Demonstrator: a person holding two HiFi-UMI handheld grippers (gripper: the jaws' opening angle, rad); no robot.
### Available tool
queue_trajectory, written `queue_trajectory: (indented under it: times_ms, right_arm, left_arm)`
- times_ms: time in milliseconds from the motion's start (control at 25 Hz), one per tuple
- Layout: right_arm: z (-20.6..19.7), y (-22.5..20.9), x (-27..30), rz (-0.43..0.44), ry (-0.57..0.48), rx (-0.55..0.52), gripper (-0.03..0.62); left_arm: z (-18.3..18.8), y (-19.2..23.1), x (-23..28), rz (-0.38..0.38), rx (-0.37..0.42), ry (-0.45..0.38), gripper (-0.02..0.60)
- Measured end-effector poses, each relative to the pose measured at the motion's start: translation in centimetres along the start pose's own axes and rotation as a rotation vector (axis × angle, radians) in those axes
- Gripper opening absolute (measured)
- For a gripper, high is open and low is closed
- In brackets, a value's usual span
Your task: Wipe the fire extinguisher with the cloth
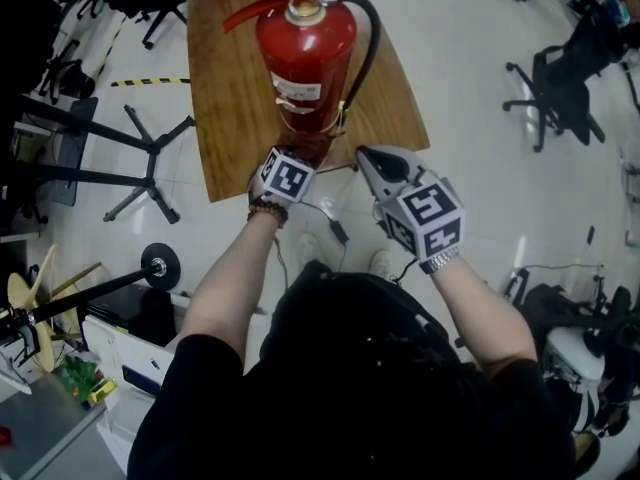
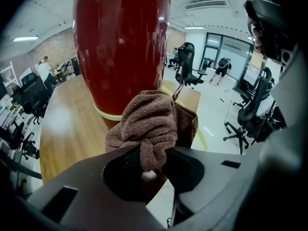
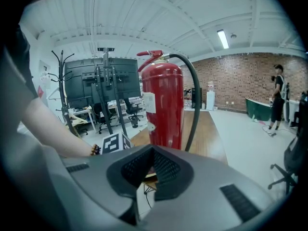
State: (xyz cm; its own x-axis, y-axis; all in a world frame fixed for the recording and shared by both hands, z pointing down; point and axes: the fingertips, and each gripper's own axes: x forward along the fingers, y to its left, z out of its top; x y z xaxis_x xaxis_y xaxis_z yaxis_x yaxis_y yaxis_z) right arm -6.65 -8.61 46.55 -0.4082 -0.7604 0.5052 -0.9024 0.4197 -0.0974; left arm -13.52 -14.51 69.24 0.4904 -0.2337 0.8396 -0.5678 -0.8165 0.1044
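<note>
From the head view there is one red fire extinguisher point(image 1: 305, 63), standing upright on one wooden table point(image 1: 225, 108), and two grippers. The left gripper point(image 1: 300, 153) is down at the foot of the cylinder. The right gripper point(image 1: 368, 158) sits just beside it, off the table's near edge. The floor point(image 1: 460, 58) is pale and glossy, with an office chair point(image 1: 560, 88) to the right and a black stand point(image 1: 150, 158) to the left.

In the left gripper view the jaws are clamped on one brown terry cloth point(image 2: 154, 124). It is bunched up between them and lies against the lower red body by the pale base rim. More chairs and glass partitions fill the room behind.

In the right gripper view the jaws are closed together with nothing between them. They point at the extinguisher and its one black hose point(image 3: 193, 100) without touching either. A brick wall point(image 3: 240, 81) runs behind.
</note>
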Motion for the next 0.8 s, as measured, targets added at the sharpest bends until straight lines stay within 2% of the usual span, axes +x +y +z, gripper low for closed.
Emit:
queue_trajectory:
  times_ms: [240, 440, 640, 800]
  right_arm:
    - [-0.1, -0.6, -0.6, -0.039, 0.004, 0.001, 0.021]
    - [-0.5, -0.4, -0.9, -0.059, 0.004, 0.015, 0.021]
    - [-0.4, -0.6, -0.8, -0.042, -0.013, 0.002, 0.021]
    - [0.1, -1.1, -1.3, 0.001, -0.026, -0.015, 0.021]
  left_arm:
    - [-0.2, -0.1, -0.1, -0.018, -0.008, 0.005, 0.089]
    - [-0.6, 0.4, -2.8, -0.021, -0.002, -0.013, 0.088]
    - [0.0, 1.9, -7.0, 0.037, -0.001, -0.071, 0.087]
    - [1.4, 1.5, -11.1, 0.083, -0.025, -0.124, 0.086]
